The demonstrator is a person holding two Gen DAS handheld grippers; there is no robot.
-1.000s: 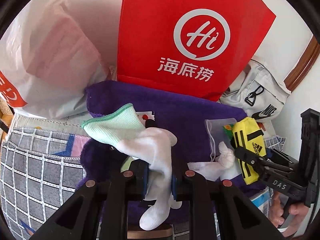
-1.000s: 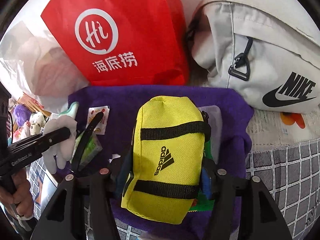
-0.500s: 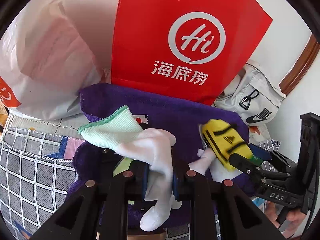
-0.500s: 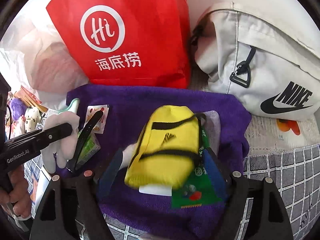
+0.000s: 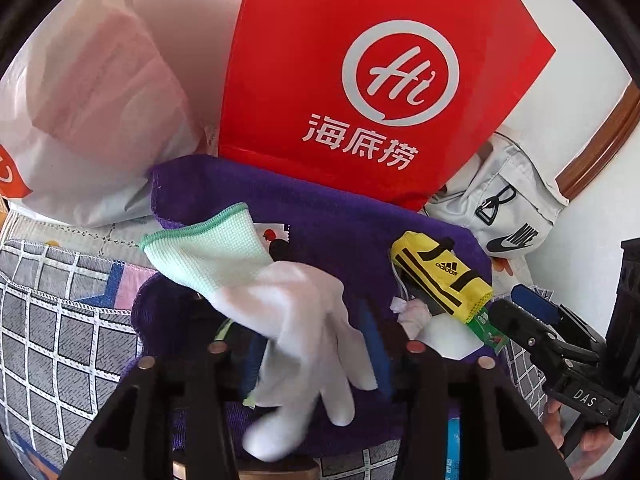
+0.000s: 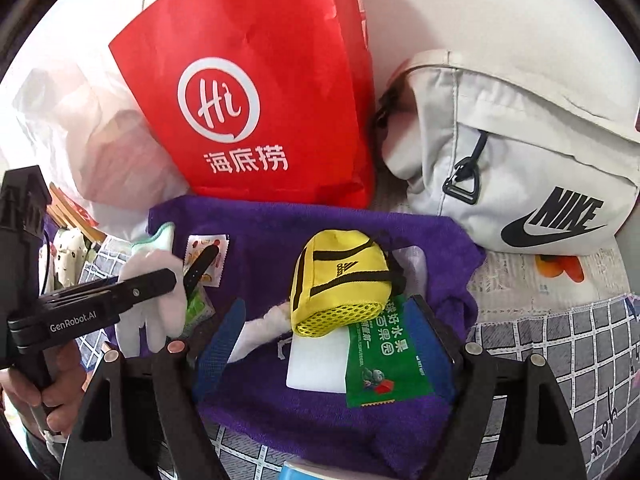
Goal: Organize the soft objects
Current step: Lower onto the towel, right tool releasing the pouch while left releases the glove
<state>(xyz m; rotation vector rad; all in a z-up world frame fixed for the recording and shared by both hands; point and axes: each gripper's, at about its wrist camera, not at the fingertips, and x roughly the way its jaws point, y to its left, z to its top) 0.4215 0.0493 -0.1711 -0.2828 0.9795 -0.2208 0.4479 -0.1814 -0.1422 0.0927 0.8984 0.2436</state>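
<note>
A purple towel (image 5: pixel 320 220) (image 6: pixel 280 224) lies spread in front of a red paper bag. A white glove with a green cuff (image 5: pixel 280 304) (image 6: pixel 156 280) hangs loose between the wide-apart fingers of my left gripper (image 5: pixel 312 360), which is open. A small yellow Adidas pouch (image 6: pixel 340 280) (image 5: pixel 440 276) rests on the towel, on top of a white pad (image 6: pixel 316 360) and a green packet (image 6: pixel 380 356). My right gripper (image 6: pixel 328 336) is open just in front of the pouch, fingers apart and not touching it.
The red Haidilao bag (image 6: pixel 256 100) stands at the back, a white plastic bag (image 5: pixel 92 100) to its left, a grey Nike bag (image 6: pixel 520 160) to its right. A grid-pattern cloth (image 5: pixel 60 340) covers the surface. Small snack packets (image 6: pixel 206 256) lie on the towel.
The right gripper opened and let the yellow pouch down onto the towel, then drew back. The left gripper opened and the glove slackened between its fingers.
</note>
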